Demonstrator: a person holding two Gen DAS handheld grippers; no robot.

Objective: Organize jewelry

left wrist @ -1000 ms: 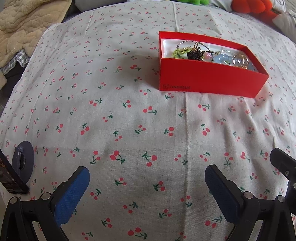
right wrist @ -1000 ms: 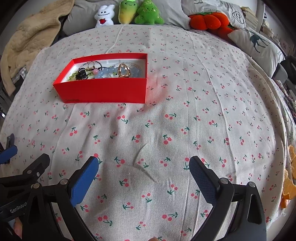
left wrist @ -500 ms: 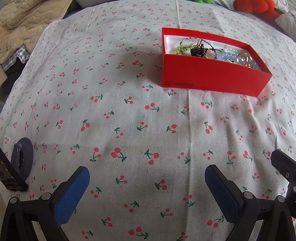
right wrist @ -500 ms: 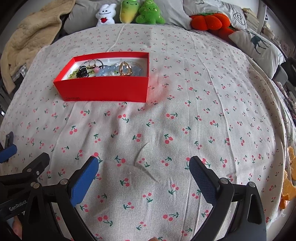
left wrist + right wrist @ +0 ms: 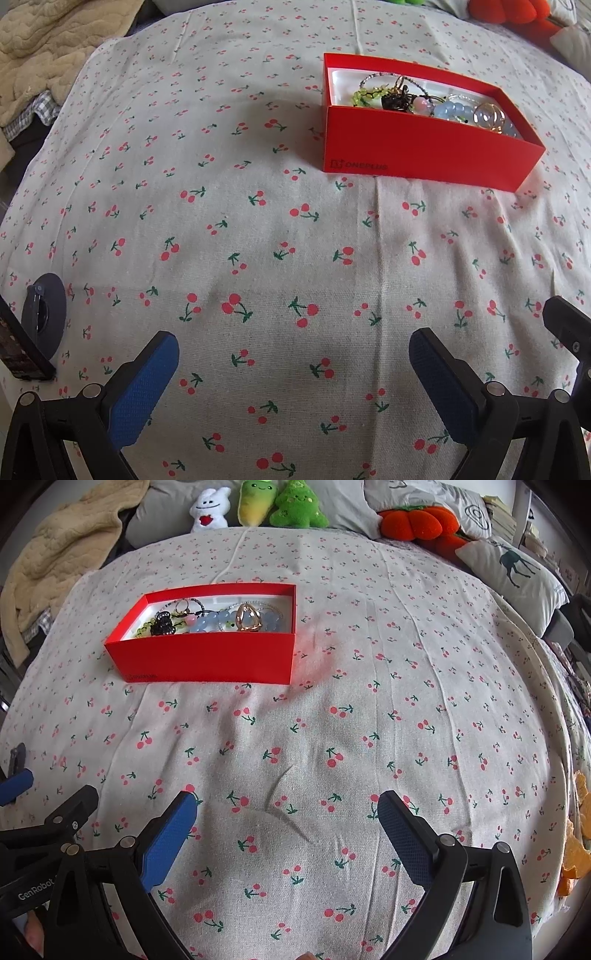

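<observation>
A cream bedsheet printed with small red cherries (image 5: 369, 709) covers the whole bed and fills most of both views. Along its far edge lie a grey pillow with a dark deer print (image 5: 513, 568), a beige quilted blanket (image 5: 55, 554) bunched at the left, an orange pumpkin-shaped plush (image 5: 417, 522), two green plush toys (image 5: 280, 504) and a white bunny plush (image 5: 208, 509).

On the sheet sits an open red cardboard box with a white lining (image 5: 207, 661), well ahead of both grippers; in the left wrist view it lies to the upper right (image 5: 424, 151), with a printed logo on its near wall. Inside the box the jewelry is heaped together: a pale blue beaded bracelet (image 5: 214, 620), a gold-coloured ring-shaped piece (image 5: 247, 617), a black ornament (image 5: 162, 624), light green beads (image 5: 364, 95) and thin beaded strands.

The left gripper (image 5: 293, 363) hovers low over bare sheet, its blue-padded fingers spread wide with nothing between them. The right gripper (image 5: 286, 825) is likewise spread wide and empty above the sheet. A round grey disc (image 5: 46, 314) lies at the sheet's left edge beside a dark flat device (image 5: 18, 350).
</observation>
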